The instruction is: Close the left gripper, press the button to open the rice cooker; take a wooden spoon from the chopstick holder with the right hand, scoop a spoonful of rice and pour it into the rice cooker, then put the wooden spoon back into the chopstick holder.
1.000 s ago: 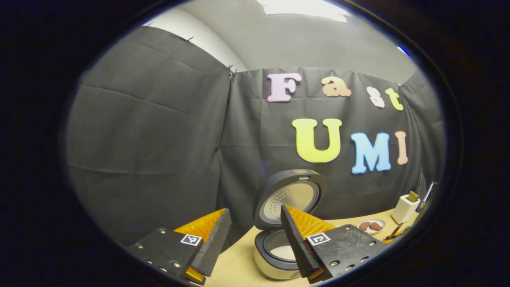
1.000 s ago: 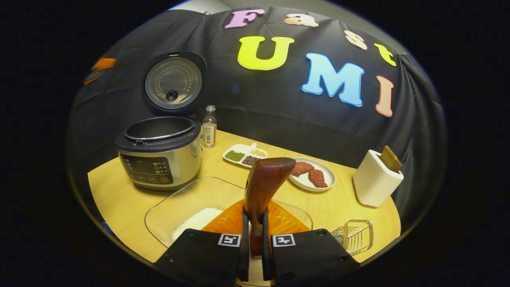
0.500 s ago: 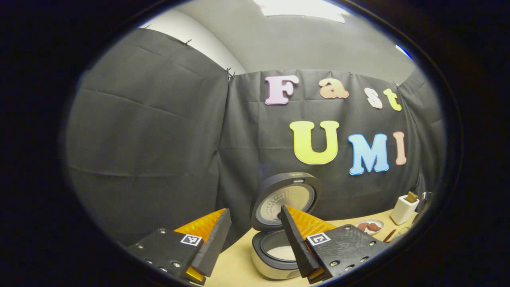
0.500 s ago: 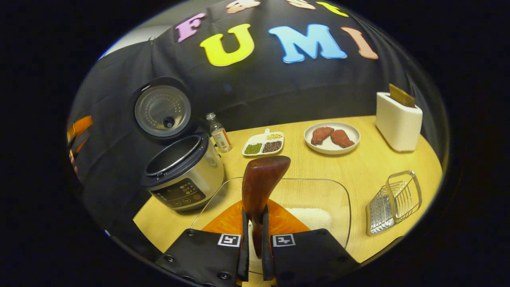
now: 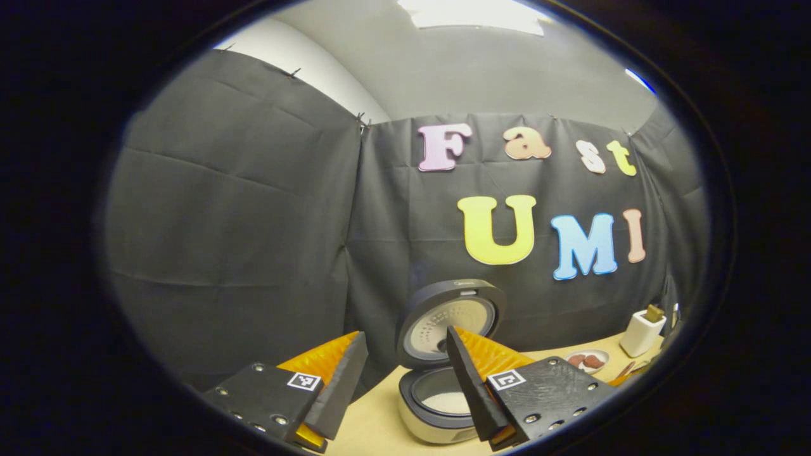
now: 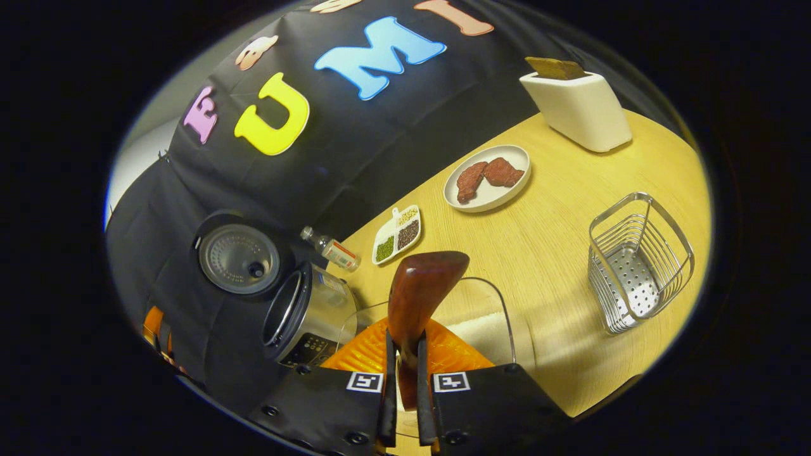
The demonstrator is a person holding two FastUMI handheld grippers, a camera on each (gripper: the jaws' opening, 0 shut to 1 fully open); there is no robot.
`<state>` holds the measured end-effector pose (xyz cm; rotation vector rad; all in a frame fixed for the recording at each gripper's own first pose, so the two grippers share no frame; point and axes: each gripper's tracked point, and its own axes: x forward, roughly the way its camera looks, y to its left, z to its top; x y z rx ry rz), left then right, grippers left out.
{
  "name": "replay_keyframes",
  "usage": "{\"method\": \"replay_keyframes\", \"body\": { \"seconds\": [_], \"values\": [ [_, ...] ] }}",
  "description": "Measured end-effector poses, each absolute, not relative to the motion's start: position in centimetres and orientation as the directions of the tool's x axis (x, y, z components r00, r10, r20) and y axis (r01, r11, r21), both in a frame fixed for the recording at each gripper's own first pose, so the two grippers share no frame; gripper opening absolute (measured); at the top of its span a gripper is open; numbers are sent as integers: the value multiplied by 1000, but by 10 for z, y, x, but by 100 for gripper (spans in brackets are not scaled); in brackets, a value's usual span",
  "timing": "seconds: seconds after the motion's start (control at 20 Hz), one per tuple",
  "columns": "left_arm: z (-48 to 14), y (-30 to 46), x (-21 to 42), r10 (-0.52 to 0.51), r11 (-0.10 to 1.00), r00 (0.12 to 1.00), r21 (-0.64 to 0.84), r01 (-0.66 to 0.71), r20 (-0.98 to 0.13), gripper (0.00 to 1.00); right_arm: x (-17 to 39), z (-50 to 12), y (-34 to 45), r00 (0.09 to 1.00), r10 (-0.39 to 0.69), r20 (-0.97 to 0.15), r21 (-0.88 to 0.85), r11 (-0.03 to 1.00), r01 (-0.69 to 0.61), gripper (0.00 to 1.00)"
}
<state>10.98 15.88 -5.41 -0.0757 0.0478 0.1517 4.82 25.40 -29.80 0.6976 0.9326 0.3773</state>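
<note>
Scooping step, by my read: the rice cooker [image 6: 298, 316] stands lid-up at the tabletop's far left edge with some rice in the pot, and the right gripper [image 6: 405, 386] carries the wooden spoon [image 6: 418, 297] tilted over the clear rice dish [image 6: 488, 304]. Next it likely needs the spoon dipped into the rice, levelled, then carried left over the pot. Right fingers are clamped tight on the spoon handle; left gripper [image 5: 405, 373] hangs off to the side, fingers spread wide, holding nothing.
</note>
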Motion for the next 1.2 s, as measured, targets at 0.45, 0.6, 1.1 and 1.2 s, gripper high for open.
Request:
{"method": "replay_keyframes", "body": {
  "seconds": [0.45, 0.6, 1.1, 1.2],
  "values": [
    [-50, 162, 102, 170, 982, 985, -71, -172, -40, 79, 90, -244, 245, 617, 618, -487, 844, 515, 151, 14],
    [-56, 166, 105, 171, 981, 984, -88, -175, -47, 79, 103, -225, 258, 621, 634, -462, 854, 507, 118, 15],
    [-77, 220, 126, 207, 971, 976, -112, -213, -66, 79, 132, -172, 366, 592, 708, -384, 874, 485, -13, 15],
    [-82, 237, 125, 226, 966, 971, -108, -233, -73, 79, 137, -169, 390, 579, 723, -377, 873, 487, -40, 14]
  ]
}}
